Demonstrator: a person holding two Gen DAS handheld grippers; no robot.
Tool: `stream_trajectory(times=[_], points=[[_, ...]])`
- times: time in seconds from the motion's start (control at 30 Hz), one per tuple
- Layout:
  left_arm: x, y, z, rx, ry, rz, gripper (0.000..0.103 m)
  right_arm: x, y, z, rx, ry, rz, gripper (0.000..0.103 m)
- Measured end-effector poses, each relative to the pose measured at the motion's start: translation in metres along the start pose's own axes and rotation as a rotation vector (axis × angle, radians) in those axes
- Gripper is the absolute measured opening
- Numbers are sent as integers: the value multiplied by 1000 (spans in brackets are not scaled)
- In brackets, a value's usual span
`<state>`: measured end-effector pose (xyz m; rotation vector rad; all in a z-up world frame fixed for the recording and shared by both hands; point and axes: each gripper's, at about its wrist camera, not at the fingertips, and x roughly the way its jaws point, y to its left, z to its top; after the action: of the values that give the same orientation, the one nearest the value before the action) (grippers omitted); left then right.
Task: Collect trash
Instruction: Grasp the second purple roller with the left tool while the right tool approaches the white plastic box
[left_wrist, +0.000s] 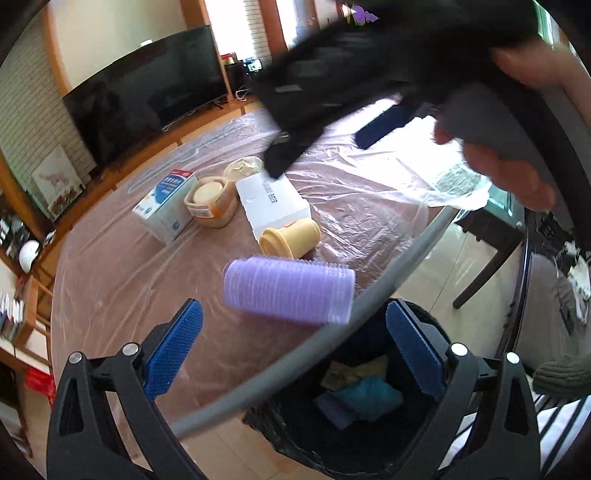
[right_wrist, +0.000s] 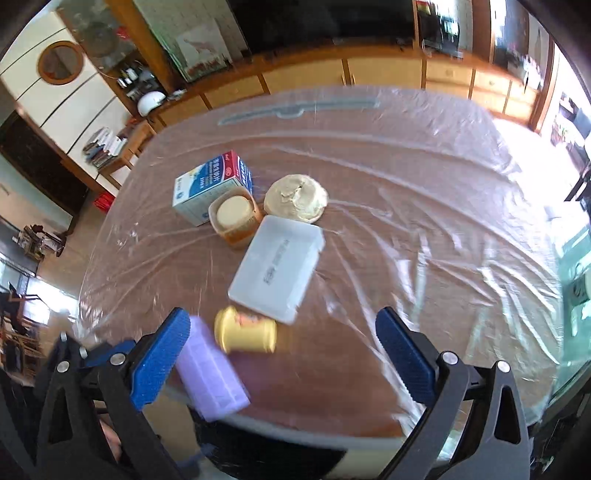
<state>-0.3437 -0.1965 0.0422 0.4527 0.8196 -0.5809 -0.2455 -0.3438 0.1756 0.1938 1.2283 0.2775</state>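
Observation:
A purple ribbed cup stack (left_wrist: 290, 290) is between table edge and bin, blurred, touching neither gripper; it also shows in the right wrist view (right_wrist: 210, 373). My left gripper (left_wrist: 295, 354) is open over the black-lined trash bin (left_wrist: 351, 443), which holds blue and yellow scraps. My right gripper (right_wrist: 284, 354) is open and empty above the table's near edge; it also appears in the left wrist view (left_wrist: 314, 147). On the table lie a yellow cup (right_wrist: 245, 330), a white box (right_wrist: 277, 266), a tan lidded tub (right_wrist: 232, 214), a blue-white carton (right_wrist: 210, 184) and a beige wad (right_wrist: 295, 197).
The round table (right_wrist: 406, 258) is covered in clear plastic sheet, with a grey rim (left_wrist: 332, 339). A TV (left_wrist: 147, 99) and wooden cabinets (right_wrist: 388, 74) stand beyond. A dark chair (left_wrist: 491, 251) stands right of the bin.

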Motion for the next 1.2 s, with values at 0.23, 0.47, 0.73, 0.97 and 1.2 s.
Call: stream_trajectory(times=[0.23,0.47,0.73,0.97,1.2], points=[[21,7,8,18,30,-36,100,43,6,22,76,75,-31,99],[33,14,15,1,47,-85,100,66,12,28,65,96,-108,98],[41,27,21,-36,78,-165,99,81,17,34,53,112,-116,86],[44,31,19,-29,95,-178,85,74,8,39,44,90,-107,64],[36,33,20,-42,68,-145,84,68,-1,36,57,78,-68,59]])
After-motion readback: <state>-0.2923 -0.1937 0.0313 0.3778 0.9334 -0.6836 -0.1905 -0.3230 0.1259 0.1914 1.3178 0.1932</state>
